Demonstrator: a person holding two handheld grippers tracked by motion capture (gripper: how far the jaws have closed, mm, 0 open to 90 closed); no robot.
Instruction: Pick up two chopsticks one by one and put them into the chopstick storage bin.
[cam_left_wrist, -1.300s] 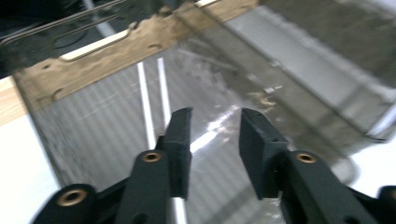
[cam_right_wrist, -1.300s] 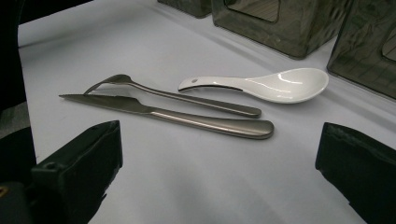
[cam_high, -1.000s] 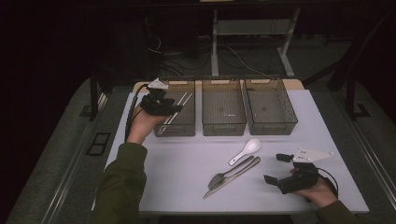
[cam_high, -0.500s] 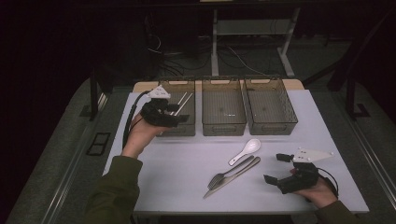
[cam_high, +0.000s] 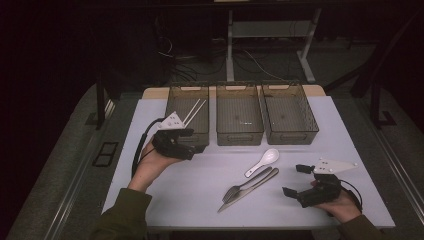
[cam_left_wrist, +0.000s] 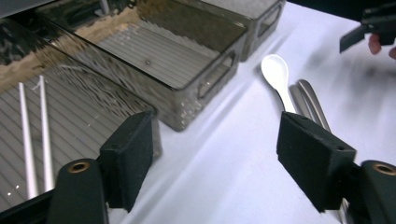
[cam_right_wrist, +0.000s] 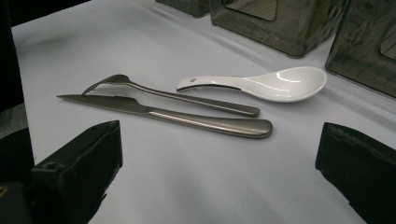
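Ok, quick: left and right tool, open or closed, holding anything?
Left tool: open, jaws just been opening, nothing between them; chopsticks lie in the bin.
Right tool: open, empty, facing the knife.

Left gripper (cam_high: 192, 145) is up near the back-left part of the table, held from underneath by the left hand (cam_high: 150, 162), forearm in a green sleeve coming in from the front edge. Its jaws have just been opening and stand wide apart with nothing between them. Right gripper (cam_high: 295, 181) sits low by the front-right corner in the right hand (cam_high: 342, 202), jaws spread wide too, empty, pointing left.
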